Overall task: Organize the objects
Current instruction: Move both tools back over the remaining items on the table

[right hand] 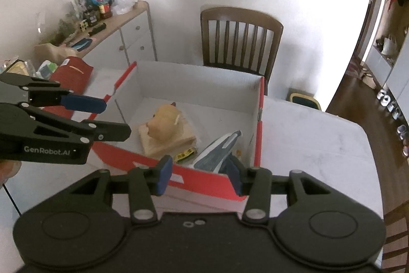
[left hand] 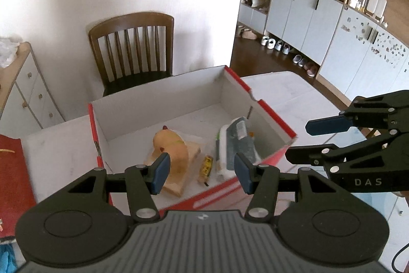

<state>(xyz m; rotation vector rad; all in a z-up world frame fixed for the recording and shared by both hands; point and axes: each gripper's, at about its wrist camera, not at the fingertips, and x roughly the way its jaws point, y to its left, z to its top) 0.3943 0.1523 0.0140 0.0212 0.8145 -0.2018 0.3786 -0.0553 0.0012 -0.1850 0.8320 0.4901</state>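
Note:
A red cardboard box with a white inside (left hand: pixel 158 104) (right hand: pixel 194 83) stands open on the white table. Inside lie a tan pig-shaped toy on a wooden block (left hand: pixel 171 145) (right hand: pixel 163 119), a small yellow tube (left hand: pixel 206 166) (right hand: pixel 184 154) and a grey-and-white packet (left hand: pixel 236 142) (right hand: pixel 217 151) leaning in the right corner. My left gripper (left hand: pixel 202 172) hovers above the box's near wall, open, nothing between its blue pads. My right gripper (right hand: pixel 199 177) hangs over the near right corner, open and empty too. Each gripper shows from the side in the other's view (left hand: pixel 319 134) (right hand: pixel 102 117).
A brown wooden chair (left hand: pixel 133 50) (right hand: pixel 240 37) stands behind the table against the white wall. A red bag (left hand: pixel 12 170) (right hand: pixel 74 76) lies at the table's left. A white drawer cabinet (right hand: pixel 122 40) with clutter on top is further left; cupboards and shoes (left hand: pixel 306 24) line the right.

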